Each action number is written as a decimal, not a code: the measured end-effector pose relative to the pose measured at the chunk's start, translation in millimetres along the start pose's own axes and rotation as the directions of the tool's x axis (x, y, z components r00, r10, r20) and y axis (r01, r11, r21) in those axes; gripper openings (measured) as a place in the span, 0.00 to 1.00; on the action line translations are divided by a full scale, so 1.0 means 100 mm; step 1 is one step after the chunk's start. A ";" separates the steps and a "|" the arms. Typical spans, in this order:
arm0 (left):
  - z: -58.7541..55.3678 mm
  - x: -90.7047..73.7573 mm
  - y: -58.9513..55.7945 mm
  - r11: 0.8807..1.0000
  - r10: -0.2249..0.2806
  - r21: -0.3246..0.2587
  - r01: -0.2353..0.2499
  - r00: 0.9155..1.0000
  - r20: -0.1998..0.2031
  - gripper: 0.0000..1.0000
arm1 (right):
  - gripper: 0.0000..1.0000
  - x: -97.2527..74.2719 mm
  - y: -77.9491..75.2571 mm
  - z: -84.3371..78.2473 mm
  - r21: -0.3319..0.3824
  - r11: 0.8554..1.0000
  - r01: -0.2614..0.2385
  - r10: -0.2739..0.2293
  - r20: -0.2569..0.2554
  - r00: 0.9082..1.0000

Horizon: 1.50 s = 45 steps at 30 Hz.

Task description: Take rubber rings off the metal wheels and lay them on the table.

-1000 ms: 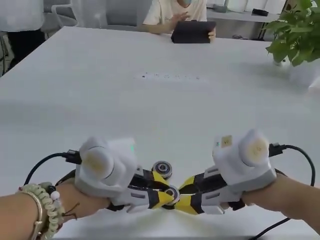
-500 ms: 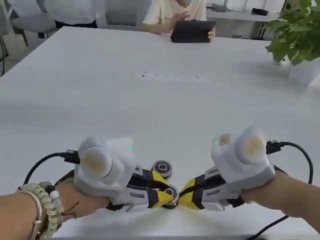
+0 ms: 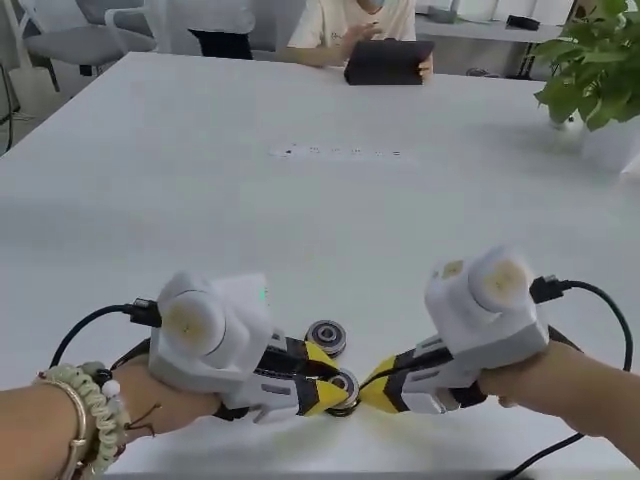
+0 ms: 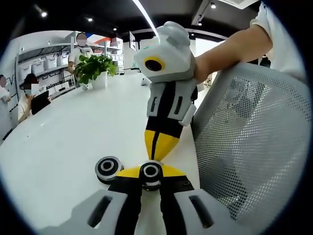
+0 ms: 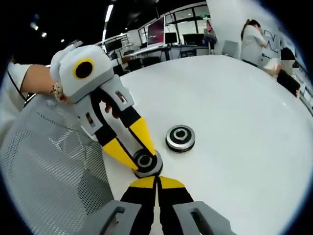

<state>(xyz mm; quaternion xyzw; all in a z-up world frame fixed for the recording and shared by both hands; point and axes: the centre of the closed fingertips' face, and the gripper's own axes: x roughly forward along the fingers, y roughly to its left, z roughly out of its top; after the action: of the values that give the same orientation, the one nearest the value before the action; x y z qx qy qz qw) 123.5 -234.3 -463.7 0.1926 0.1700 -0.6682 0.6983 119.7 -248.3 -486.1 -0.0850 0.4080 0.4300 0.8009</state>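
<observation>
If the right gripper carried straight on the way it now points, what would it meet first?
The metal wheel clamped by the left gripper; the right gripper's shut tips seem to touch its rim.

It looks like an open-plan office, perhaps part lab. A long white meeting table (image 3: 320, 200) stretches ahead of the left gripper (image 3: 338, 390). At its far end a seated person (image 3: 345, 30) has a tablet (image 3: 386, 62). A potted plant (image 3: 592, 60) stands far ahead to the right, a mesh chair (image 4: 244, 147) is close beside, and monitors (image 5: 159, 29) and bin shelves (image 4: 44, 61) lie beyond.
</observation>
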 end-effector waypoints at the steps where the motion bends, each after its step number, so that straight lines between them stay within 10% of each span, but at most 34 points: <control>1: 0.00 0.00 0.00 1.000 0.000 0.000 0.000 1.000 0.000 0.08 | 0.00 0.02 -0.01 0.02 -0.008 1.000 -0.004 0.004 0.020 1.000; 9: 0.00 0.00 0.01 1.000 -0.001 -0.003 0.001 1.000 0.004 0.08 | 0.00 0.01 -0.02 0.07 0.190 0.981 -0.040 0.032 0.047 0.998; 20: 0.01 0.00 0.00 1.000 -0.012 0.009 0.012 1.000 0.001 0.07 | 0.00 -0.05 -0.02 0.10 0.515 0.845 -0.147 0.094 0.127 0.987; 45: 0.00 0.01 0.01 0.999 -0.010 0.037 0.011 1.000 -0.026 0.07 | 0.00 -0.11 0.14 0.23 0.517 0.835 -0.186 0.119 0.161 0.980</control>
<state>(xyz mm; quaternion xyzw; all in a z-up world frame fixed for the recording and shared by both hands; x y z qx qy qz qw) 124.7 -234.8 -463.8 0.2133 0.1674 -0.6724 0.6887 118.6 -235.3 -459.8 0.1984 0.4660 0.3678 0.7799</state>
